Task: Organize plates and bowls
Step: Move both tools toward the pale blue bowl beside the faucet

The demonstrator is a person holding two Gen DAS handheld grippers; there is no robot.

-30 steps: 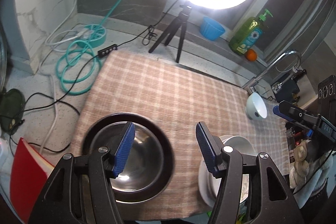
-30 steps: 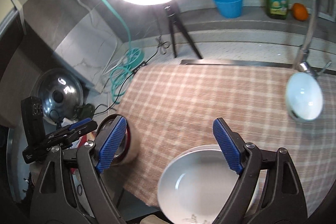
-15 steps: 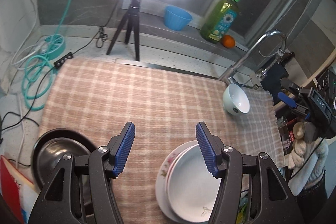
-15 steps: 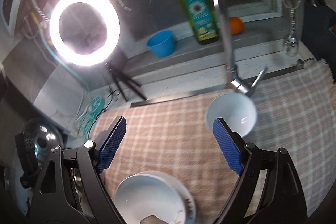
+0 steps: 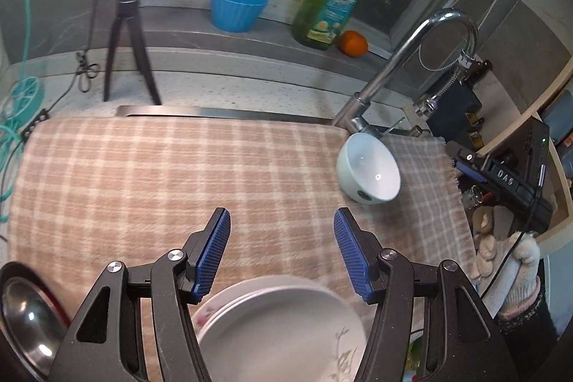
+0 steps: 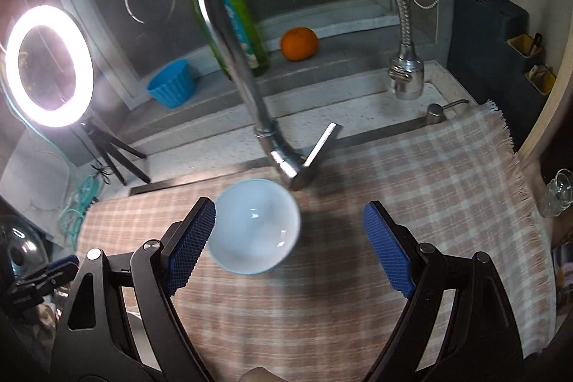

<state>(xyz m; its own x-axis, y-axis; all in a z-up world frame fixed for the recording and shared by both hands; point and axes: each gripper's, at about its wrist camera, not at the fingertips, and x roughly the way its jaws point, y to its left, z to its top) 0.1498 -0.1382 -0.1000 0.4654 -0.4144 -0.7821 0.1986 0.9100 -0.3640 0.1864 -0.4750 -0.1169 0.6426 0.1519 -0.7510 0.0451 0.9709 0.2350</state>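
The right gripper (image 6: 288,246) has its jaws spread wide, holding nothing, with the white bowl (image 6: 254,226) lying on the checked cloth (image 6: 412,188) just beside its left finger. The tap (image 6: 229,34) arches right behind the bowl. The left gripper (image 5: 281,255) stands half open and empty above the stacked plates (image 5: 279,328); a steel bowl (image 5: 25,314) sits far left.

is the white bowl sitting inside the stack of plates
No, the white bowl stands alone on the checked cloth, apart from the plates.
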